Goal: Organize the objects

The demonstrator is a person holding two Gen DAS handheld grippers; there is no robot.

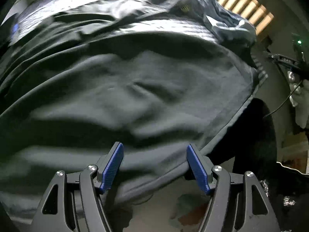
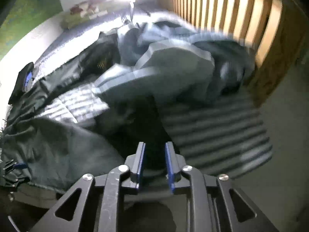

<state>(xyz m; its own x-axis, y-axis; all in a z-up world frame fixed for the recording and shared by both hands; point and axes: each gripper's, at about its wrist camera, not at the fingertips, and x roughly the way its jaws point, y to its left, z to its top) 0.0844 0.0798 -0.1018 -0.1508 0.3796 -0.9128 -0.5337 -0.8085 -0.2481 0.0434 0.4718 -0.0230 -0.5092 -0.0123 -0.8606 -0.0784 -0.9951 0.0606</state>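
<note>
Left wrist view
- Surface: your camera looks across a bed point(image 1: 173, 29) with a pale ribbed cover, most of it buried under clothing.
- Main item: a dark grey garment point(image 1: 125, 89) fills the middle of the view and drapes over the near bed edge.
- Left gripper point(image 1: 154, 148): your blue-padded fingers point(image 1: 113, 166) stand spread wide, just above the garment's lower hem; nothing sits between them.
- Further back: a blue-grey garment point(image 1: 227, 25) lies bunched at the far right corner of the bed.
- Room: a wooden slatted headboard point(image 1: 237, 3) runs behind it, and bare floor point(image 1: 154, 208) shows below the hem.
- Hard to read: the right edge holds dark gear with a green light and a cable, too blurred to name.

Right wrist view
- Surface: the same ribbed bed cover point(image 2: 216, 131) lies bare on the right; clothes cover the left and centre.
- Right gripper point(image 2: 154, 150): your fingers point(image 2: 140, 160) are drawn close and pinch a dark fold of fabric point(image 2: 154, 127), which rises from them toward the heap.
- Heap: the blue-grey garment point(image 2: 173, 61) is piled by the slatted headboard point(image 2: 231, 15).
- Room: a green wall point(image 2: 25, 13) is at the left, with glare at the top.
- Hard to read: motion blur smears the heap, so you cannot tell which garment the pinched fold belongs to.
</note>
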